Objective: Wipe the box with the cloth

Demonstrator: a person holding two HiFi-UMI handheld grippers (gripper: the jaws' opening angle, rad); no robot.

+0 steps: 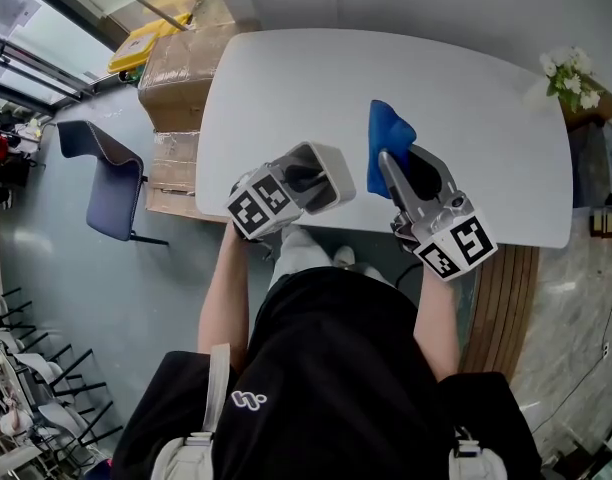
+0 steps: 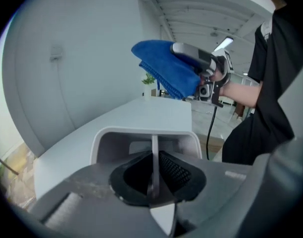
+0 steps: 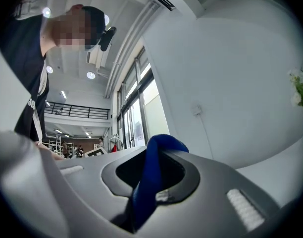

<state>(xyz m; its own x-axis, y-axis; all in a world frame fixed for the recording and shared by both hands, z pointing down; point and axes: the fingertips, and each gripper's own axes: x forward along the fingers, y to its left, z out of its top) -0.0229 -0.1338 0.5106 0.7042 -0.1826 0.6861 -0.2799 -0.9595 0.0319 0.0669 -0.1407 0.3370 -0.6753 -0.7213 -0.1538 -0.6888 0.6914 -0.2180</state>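
- Your left claw (image 1: 304, 181) clamps one wall of the box (image 1: 331, 163) at the bench (image 1: 486, 118) edge, steadying it
- Your right claw (image 1: 388, 168) pinches the cloth (image 1: 384, 133) just beside it, ready to wipe

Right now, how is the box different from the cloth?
The box is pale grey and stiff; the cloth is blue and floppy. The box is open and hollow; the cloth is bunched. The left gripper holds the box by one thin wall; the right gripper holds the cloth. Both are clamped between jaws.
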